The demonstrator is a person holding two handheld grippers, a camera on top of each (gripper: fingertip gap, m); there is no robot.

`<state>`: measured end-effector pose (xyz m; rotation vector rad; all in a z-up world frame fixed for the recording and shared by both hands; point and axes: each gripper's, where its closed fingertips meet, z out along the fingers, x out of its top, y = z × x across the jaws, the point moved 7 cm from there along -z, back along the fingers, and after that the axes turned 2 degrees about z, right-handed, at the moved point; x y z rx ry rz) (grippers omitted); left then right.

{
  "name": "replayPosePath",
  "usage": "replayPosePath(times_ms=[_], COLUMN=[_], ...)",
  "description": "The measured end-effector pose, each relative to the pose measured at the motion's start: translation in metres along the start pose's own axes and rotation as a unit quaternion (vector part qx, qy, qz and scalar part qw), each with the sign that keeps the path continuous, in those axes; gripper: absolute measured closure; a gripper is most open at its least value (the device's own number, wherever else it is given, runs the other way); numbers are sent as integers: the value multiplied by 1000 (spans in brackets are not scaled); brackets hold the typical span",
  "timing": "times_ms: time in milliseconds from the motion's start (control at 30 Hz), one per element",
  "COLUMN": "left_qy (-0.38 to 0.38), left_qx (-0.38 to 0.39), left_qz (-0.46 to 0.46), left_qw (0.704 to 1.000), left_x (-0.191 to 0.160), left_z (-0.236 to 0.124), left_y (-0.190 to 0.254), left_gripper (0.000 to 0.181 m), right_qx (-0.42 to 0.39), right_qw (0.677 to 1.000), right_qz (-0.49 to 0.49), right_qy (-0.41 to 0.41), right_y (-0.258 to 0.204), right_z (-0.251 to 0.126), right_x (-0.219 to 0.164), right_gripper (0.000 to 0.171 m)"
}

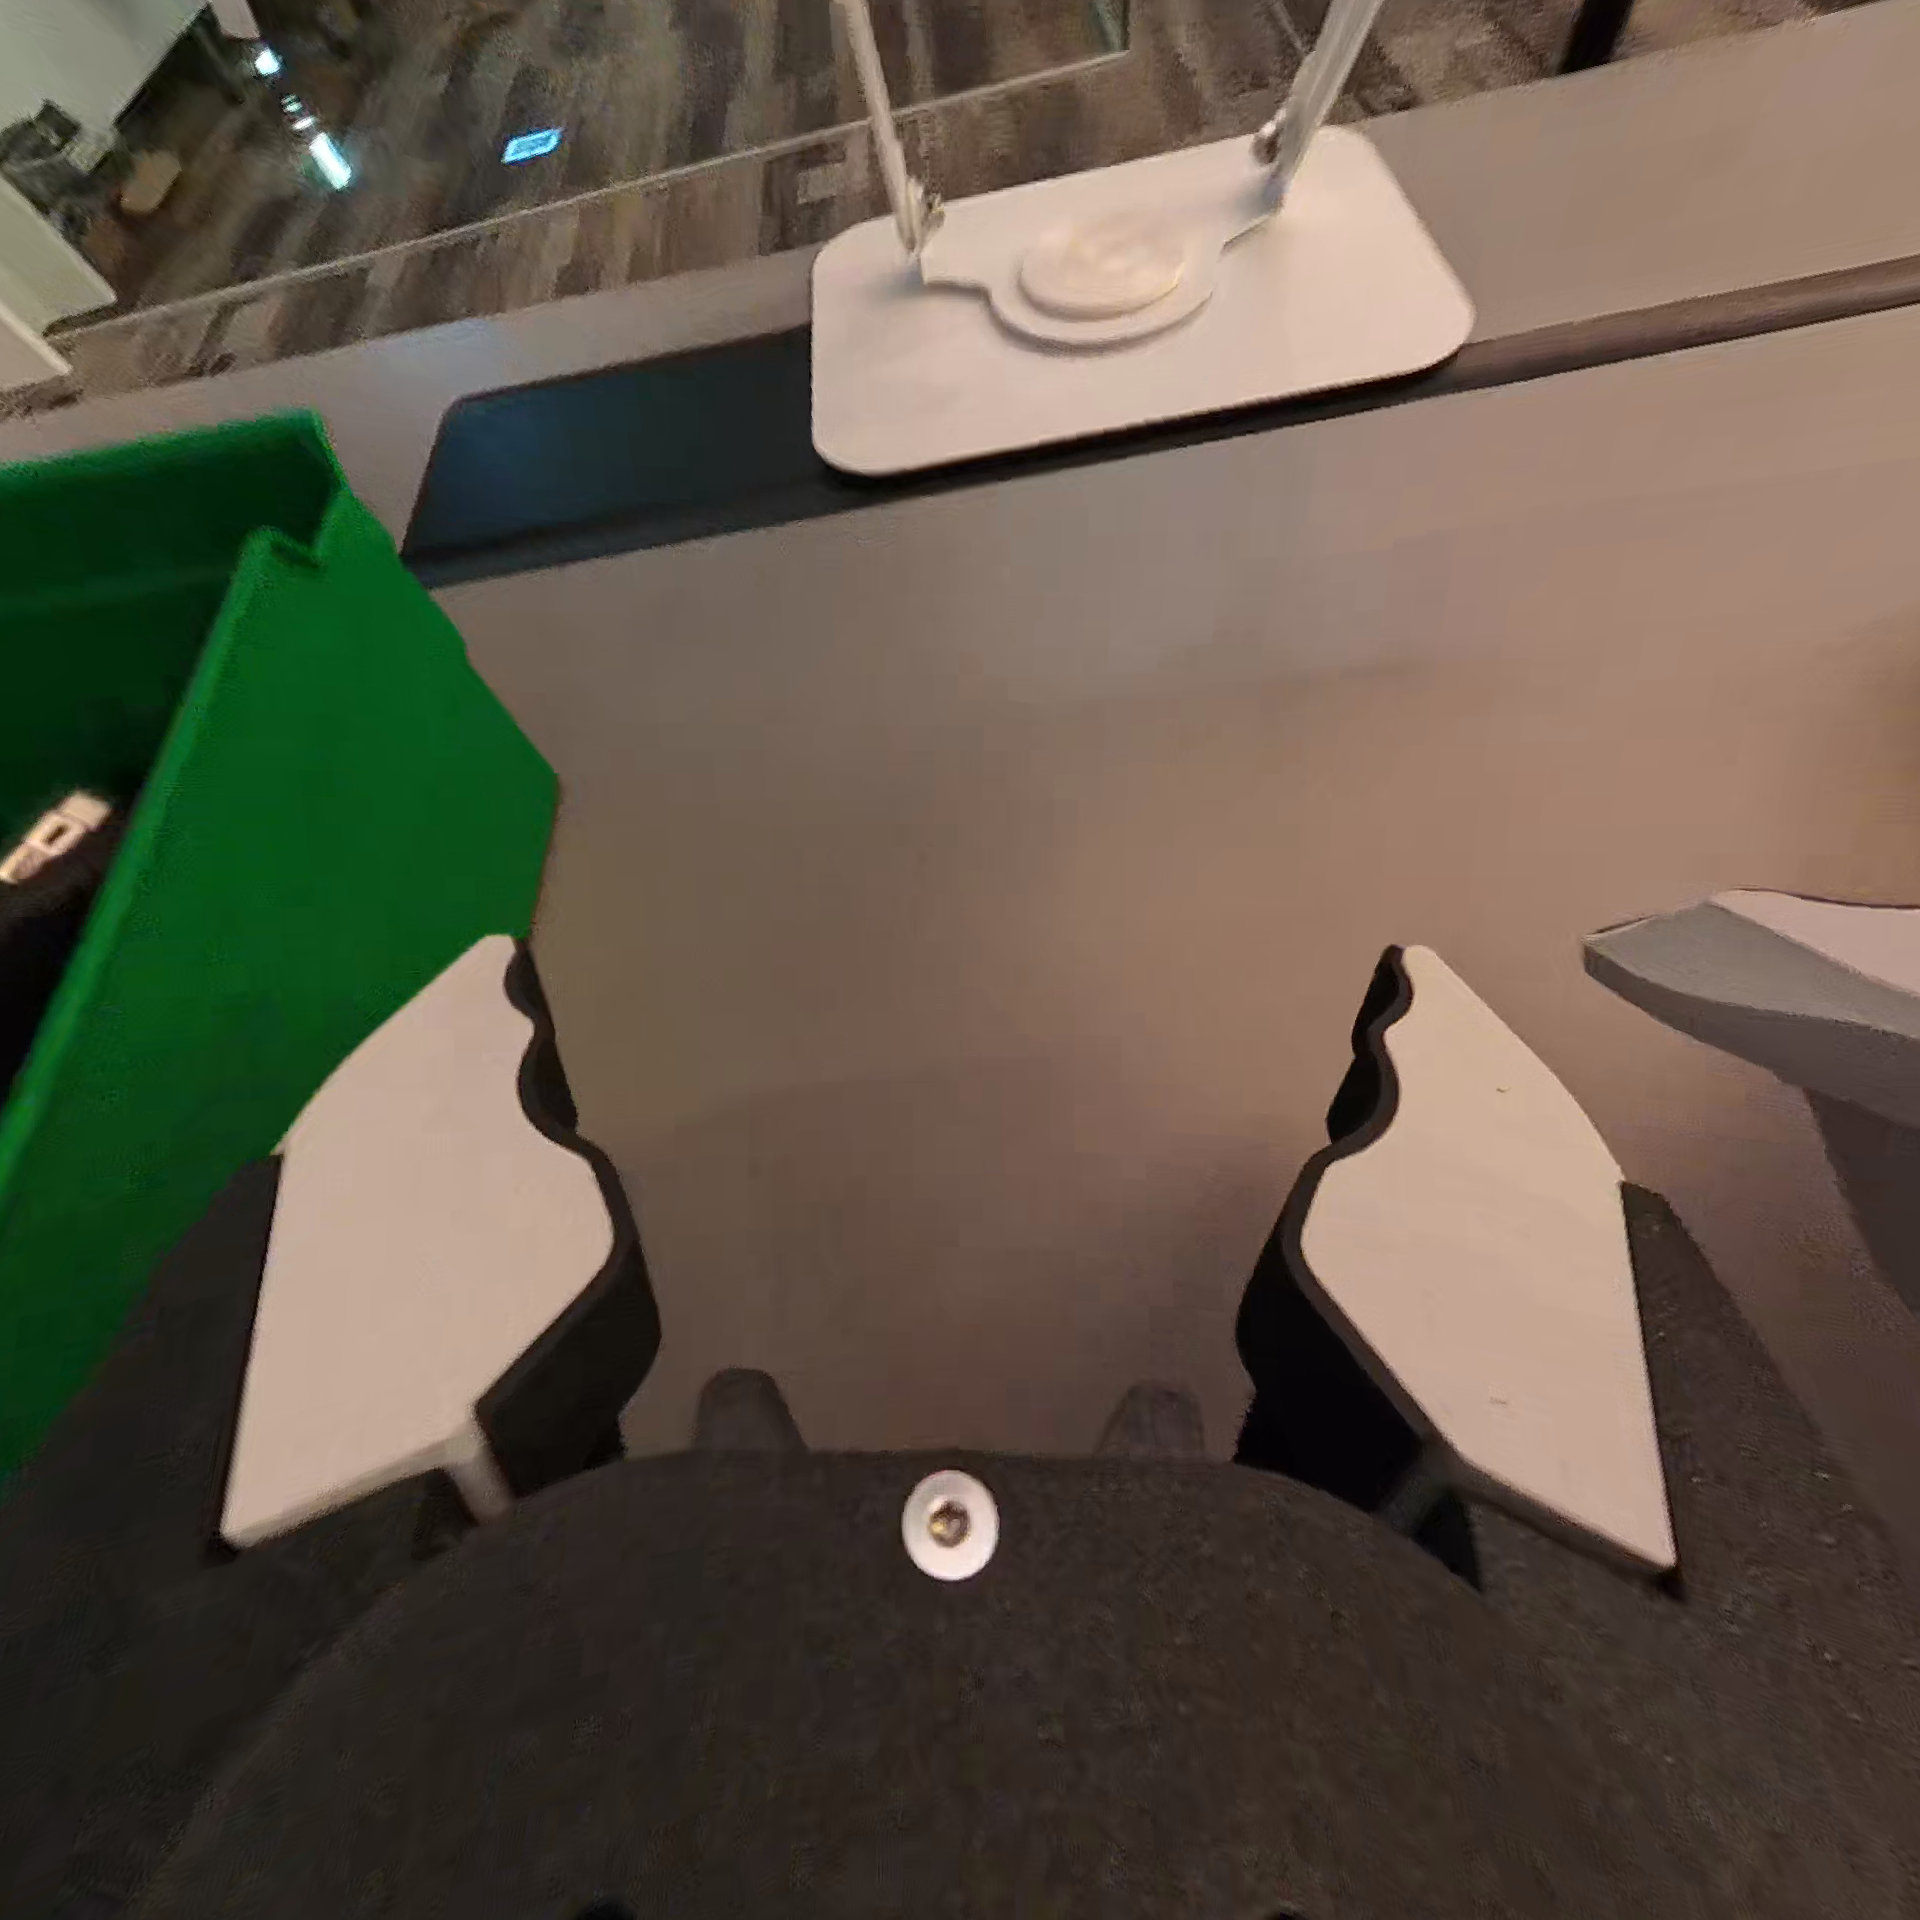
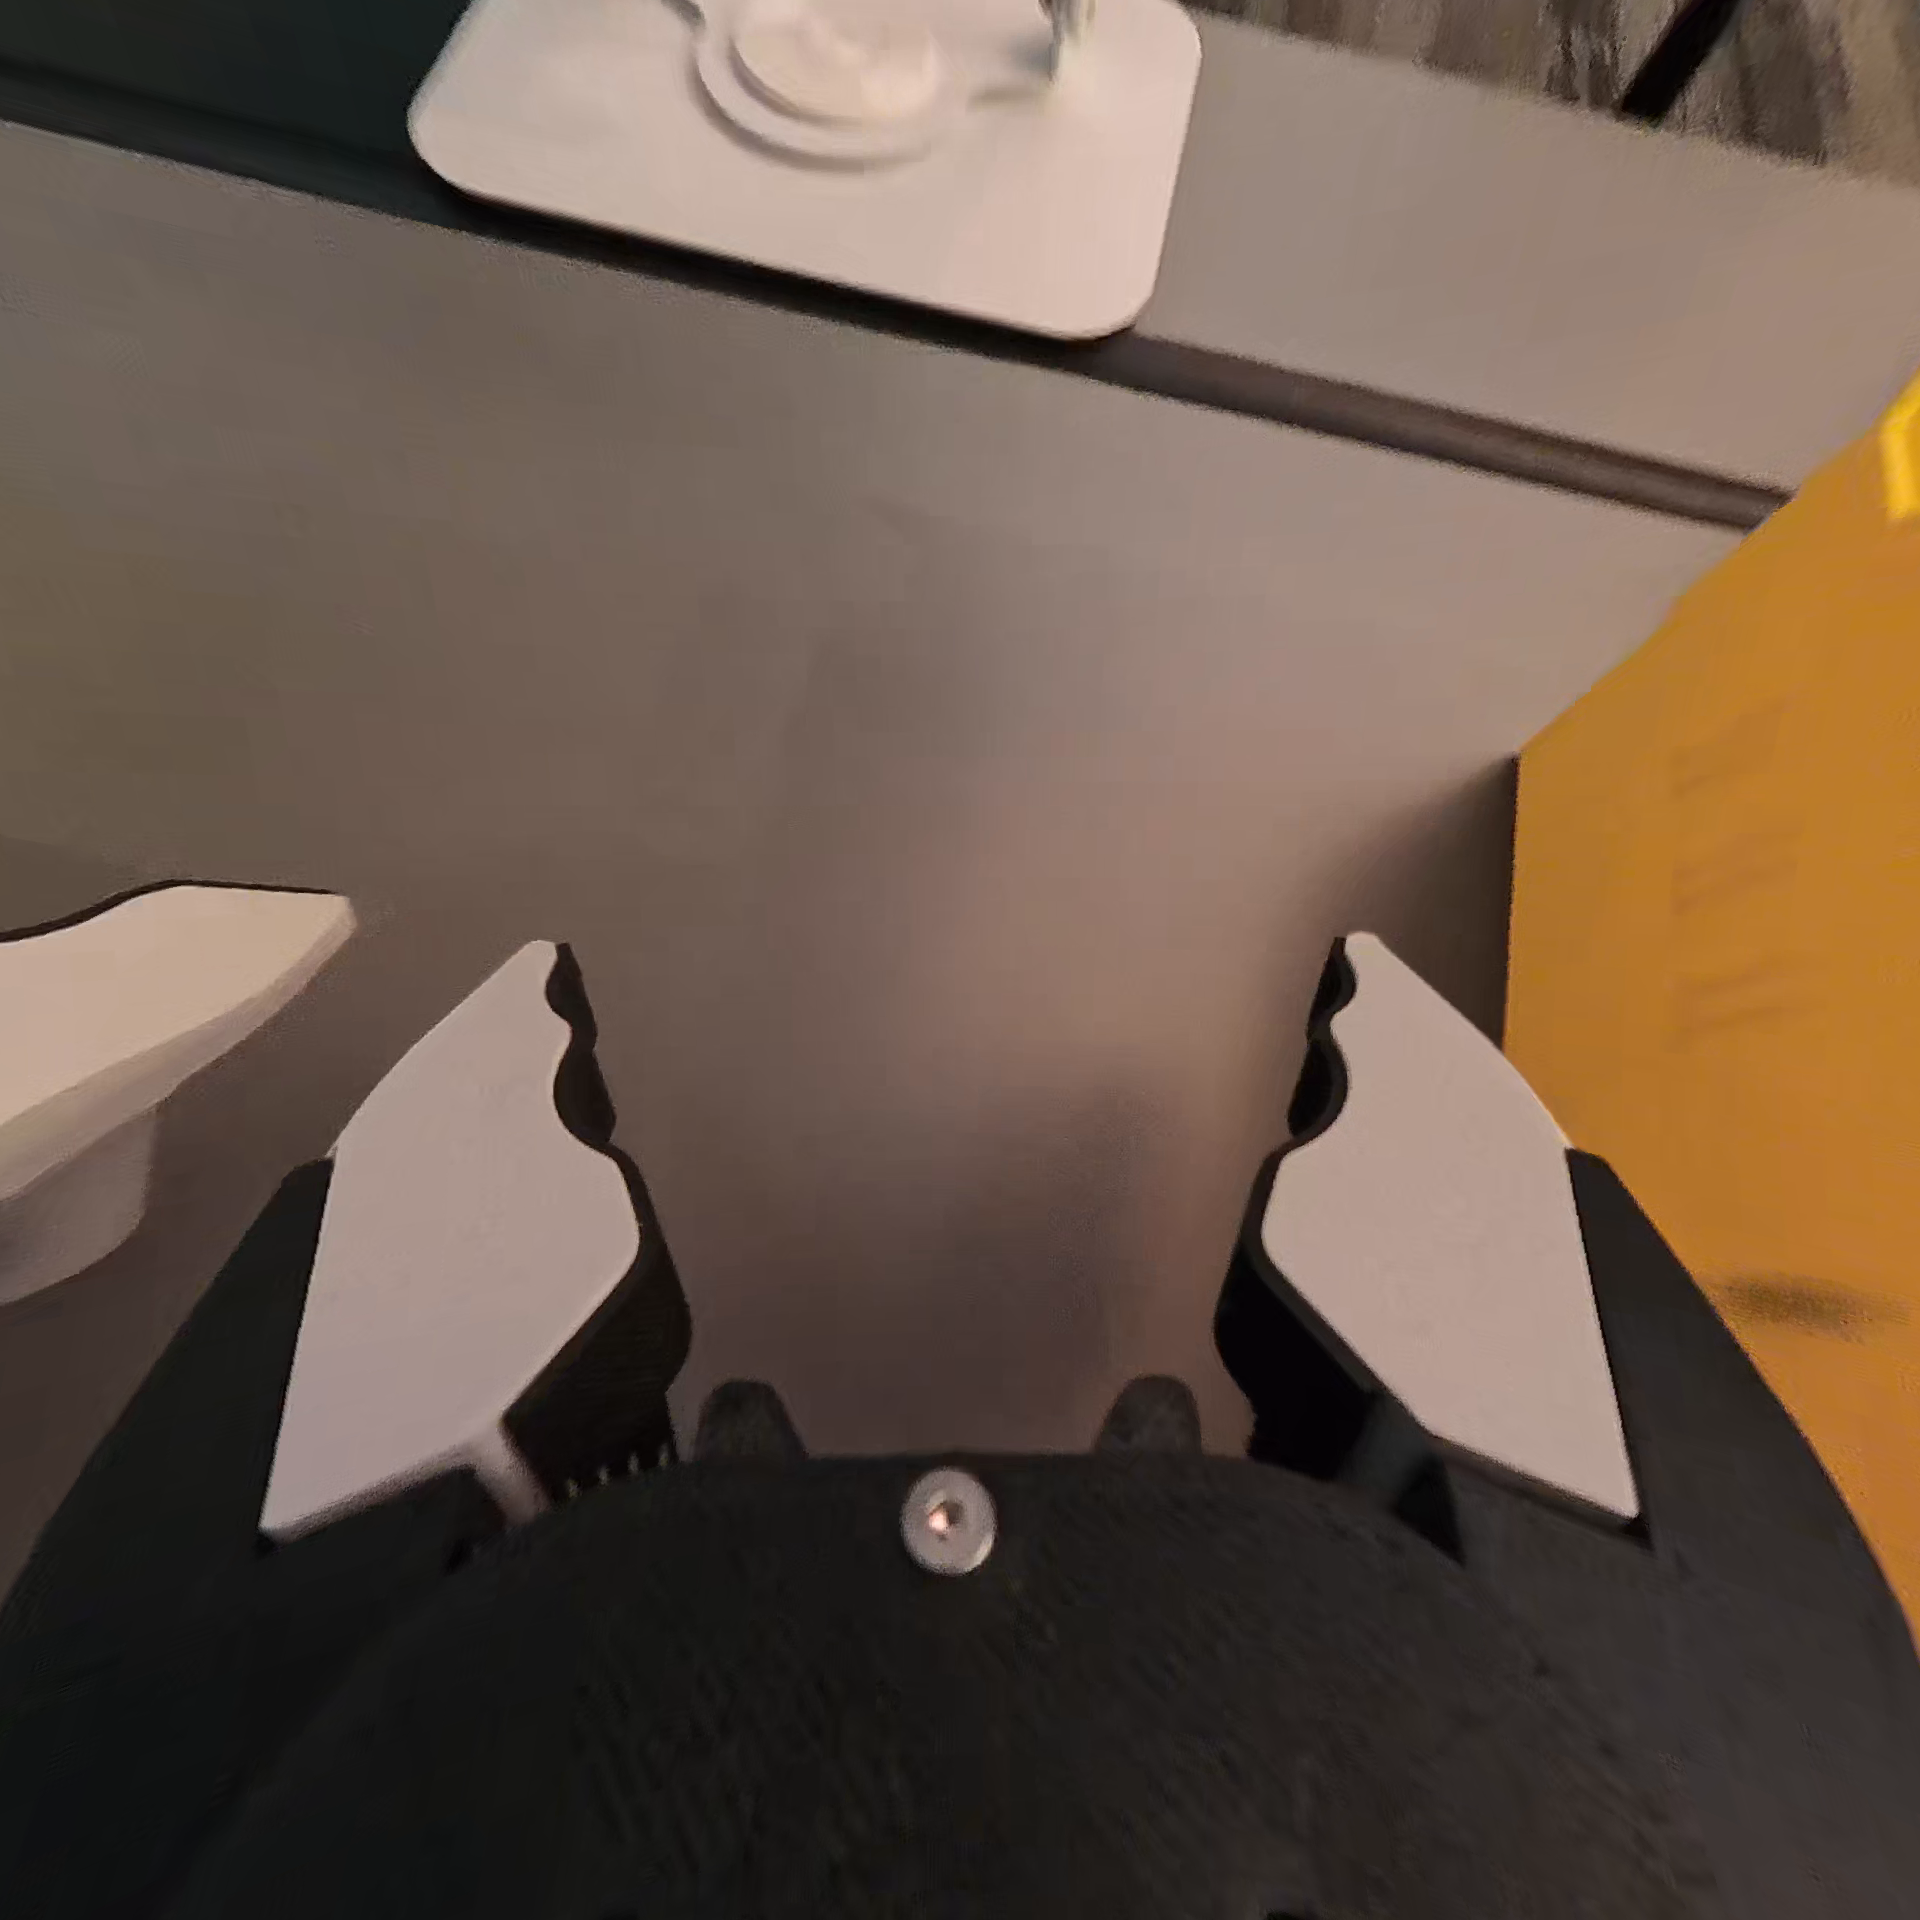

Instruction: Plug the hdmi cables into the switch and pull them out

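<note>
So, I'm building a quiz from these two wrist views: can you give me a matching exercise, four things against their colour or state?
Things:
1. bin beside the left hand-held gripper
2. box beside the right hand-held gripper
3. lamp base
4. both grippers

Colour or state:
A. white
B. open, holding nothing
C. green
D. yellow

Pairs: 1-C, 2-D, 3-A, 4-B

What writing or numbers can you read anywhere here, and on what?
None can be read.
Yellow box: faint dark marks, too blurred to read.
Green bin, white lamp base, left gripper, right gripper: no writing visible.
</note>
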<state>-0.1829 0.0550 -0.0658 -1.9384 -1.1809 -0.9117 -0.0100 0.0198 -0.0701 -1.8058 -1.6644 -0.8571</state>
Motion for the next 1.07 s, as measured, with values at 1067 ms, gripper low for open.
replayPosePath(times_ms=[1067], left_qy=[-142], left_qx=[-17], left_qz=[-88], left_qw=[986], left_x=[-30], left_z=[42], left_y=[7], left_gripper=[36], right_qx=[-44], right_qw=[994], right_qz=[91], right_qy=[-42], right_y=[0], right_z=[35], right_x=[-29], right_gripper=[37])
